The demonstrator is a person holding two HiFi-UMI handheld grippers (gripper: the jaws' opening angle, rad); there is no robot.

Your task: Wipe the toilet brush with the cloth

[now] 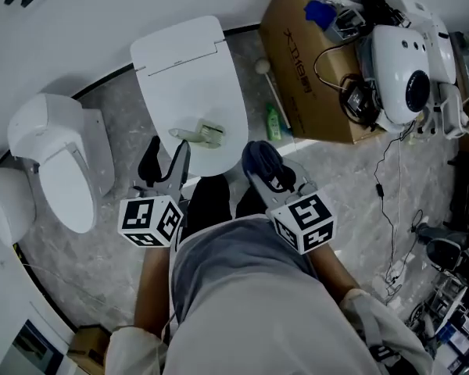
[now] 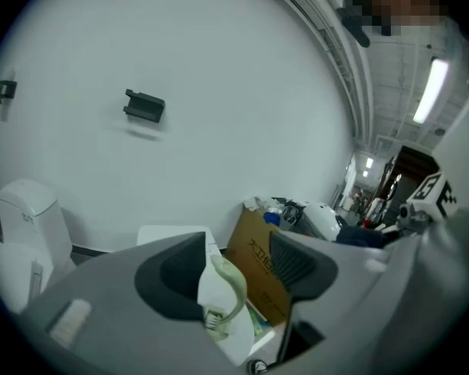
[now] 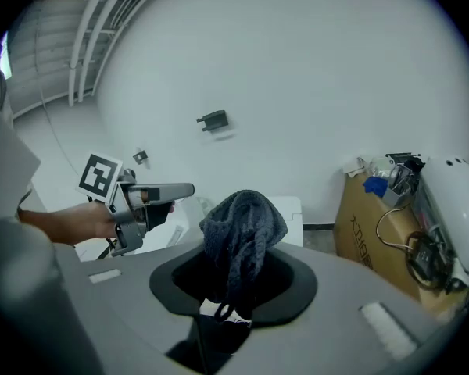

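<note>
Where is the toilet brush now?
In the head view, the toilet brush lies on the closed toilet lid, near its front edge, just ahead of the left hand-held gripper.

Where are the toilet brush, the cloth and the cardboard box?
toilet brush [image 1: 198, 133]: head view, middle of its pale green length.
cloth [image 3: 242, 226]: right gripper view, its bunched upper part.
cardboard box [image 1: 298, 67]: head view, its printed brown side.

The left gripper is held out ahead of the person's body, its jaws apart and gripping nothing. Near it, the right gripper is clamped on a dark grey knitted cloth. The bare left forearm and right forearm reach forward.
</note>
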